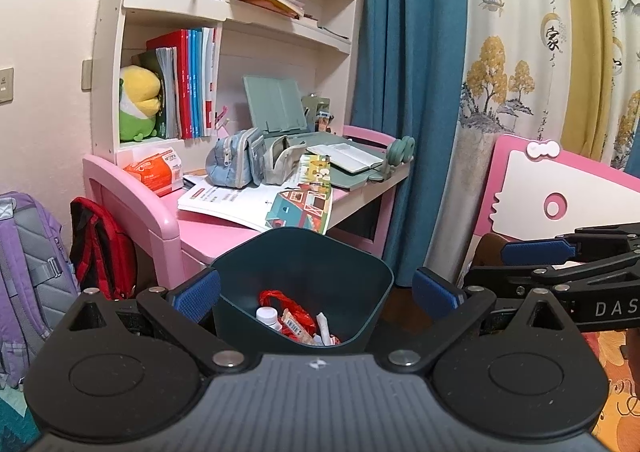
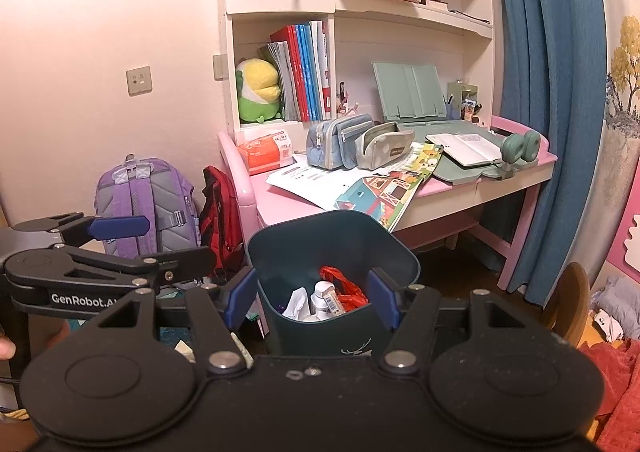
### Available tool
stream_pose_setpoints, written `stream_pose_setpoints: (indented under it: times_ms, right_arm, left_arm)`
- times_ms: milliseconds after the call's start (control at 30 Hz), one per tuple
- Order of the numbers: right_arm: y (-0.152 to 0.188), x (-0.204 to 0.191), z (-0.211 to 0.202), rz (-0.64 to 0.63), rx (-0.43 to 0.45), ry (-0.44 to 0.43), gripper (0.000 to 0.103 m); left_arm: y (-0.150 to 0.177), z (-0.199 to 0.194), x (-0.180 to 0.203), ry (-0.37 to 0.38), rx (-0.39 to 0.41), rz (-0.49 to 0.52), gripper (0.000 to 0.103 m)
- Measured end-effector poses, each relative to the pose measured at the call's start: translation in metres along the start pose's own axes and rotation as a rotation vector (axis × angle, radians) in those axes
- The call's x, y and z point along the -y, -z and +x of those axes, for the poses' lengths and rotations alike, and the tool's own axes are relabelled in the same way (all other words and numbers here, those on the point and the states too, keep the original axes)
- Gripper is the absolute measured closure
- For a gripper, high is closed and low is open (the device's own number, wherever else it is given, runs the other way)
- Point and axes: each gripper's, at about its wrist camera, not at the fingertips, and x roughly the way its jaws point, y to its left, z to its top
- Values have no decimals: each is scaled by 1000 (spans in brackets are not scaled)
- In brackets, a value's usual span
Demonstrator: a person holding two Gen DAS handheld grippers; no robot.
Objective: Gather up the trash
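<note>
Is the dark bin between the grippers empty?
No: the bin holds a red bag, a white bottle and crumpled paper.

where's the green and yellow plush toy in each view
Left wrist view: the plush toy sits at left, in the lower shelf cubby beside the red and blue books.
Right wrist view: the plush toy sits left of centre, in the same cubby.
Shared landmark: the dark bin, low and central in both.
</note>
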Motion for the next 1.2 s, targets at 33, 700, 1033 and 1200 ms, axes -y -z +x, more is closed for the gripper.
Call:
stream_pose_setpoints:
  times_ms: [33, 700, 1033, 1200]
  right_arm:
    - [0, 0, -1, -1, 0, 0, 43]
    - [0, -4, -6, -1, -2, -1, 42]
    - [2, -7, -10, -4, -2, -8, 42]
    - [3, -8, -13, -3, -4, -8, 42]
  left_arm:
    - [0, -1, 1, 0, 2, 4, 0]
    - [1, -13, 1, 6, -1, 1, 0]
    - [5, -20, 0, 3, 7, -10, 0]
    - [7, -26, 1, 2, 12, 9, 0]
